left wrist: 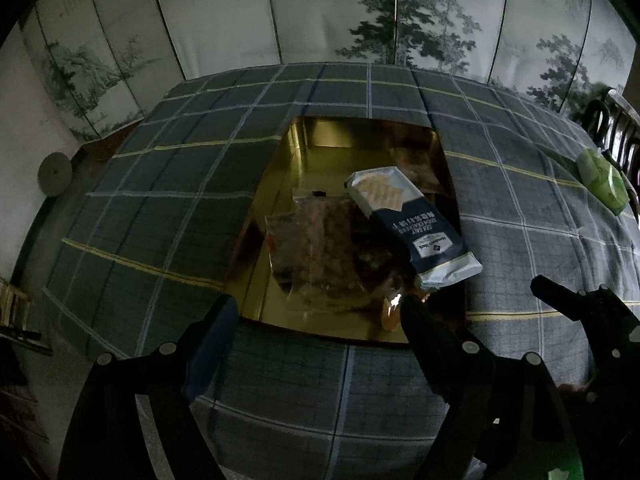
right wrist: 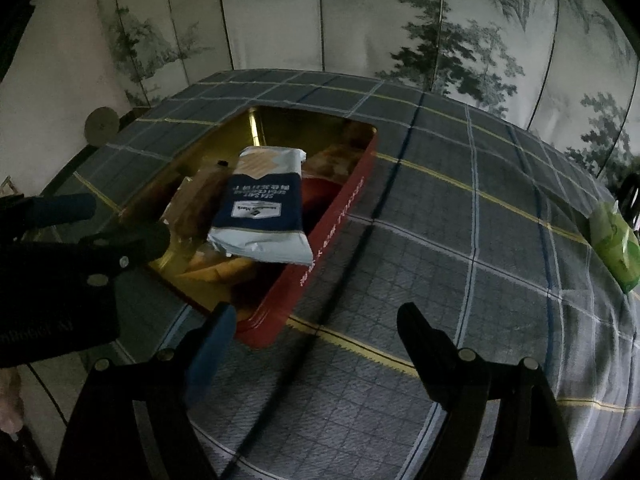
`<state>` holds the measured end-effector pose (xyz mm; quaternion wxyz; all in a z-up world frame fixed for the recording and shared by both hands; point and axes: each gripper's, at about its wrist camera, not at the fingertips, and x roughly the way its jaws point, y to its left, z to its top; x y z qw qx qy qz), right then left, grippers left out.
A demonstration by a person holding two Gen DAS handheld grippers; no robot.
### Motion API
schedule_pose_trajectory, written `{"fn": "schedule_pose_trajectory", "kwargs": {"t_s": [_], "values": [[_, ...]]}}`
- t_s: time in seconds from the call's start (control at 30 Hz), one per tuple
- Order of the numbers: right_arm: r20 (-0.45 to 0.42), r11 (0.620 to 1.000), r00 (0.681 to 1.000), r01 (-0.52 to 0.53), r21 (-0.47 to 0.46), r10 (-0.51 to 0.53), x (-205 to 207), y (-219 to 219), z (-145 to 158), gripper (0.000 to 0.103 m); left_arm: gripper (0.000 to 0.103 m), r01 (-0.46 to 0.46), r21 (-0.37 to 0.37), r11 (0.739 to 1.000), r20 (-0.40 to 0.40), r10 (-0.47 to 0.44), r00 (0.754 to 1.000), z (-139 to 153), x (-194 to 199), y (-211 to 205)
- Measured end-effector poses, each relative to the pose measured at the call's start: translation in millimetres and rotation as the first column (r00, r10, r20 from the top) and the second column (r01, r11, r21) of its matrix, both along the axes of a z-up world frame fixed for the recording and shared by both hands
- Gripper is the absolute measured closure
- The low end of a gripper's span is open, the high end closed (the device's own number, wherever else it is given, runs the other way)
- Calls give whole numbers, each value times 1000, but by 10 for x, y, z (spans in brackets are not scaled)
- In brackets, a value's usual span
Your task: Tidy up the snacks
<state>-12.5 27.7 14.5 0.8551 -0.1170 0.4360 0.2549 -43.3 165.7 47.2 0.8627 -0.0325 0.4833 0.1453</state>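
Observation:
A red tin with a gold inside stands open on the plaid cloth. A blue-and-white cracker pack lies slanted on top of the other snacks, its near end over the tin's right wall. Beside it sits a clear bag of brownish snacks. My left gripper hovers open at the tin's near edge with nothing between its fingers. To the right of the tin, my right gripper is open over the cloth, also holding nothing.
A green packet lies at the table's far right edge, by a dark wooden chair back. A painted folding screen stands behind the table. The plaid tablecloth spreads to the right of the tin.

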Motion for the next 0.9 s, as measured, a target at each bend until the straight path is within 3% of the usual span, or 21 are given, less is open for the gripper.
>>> {"fn": "schedule_pose_trajectory", "kwargs": {"t_s": [0.9], "values": [[-21,999,1000,-7,35,8,-10,-5,-15,18,22,-34,-14,999,-17,34,999,-41,13,58]]}}
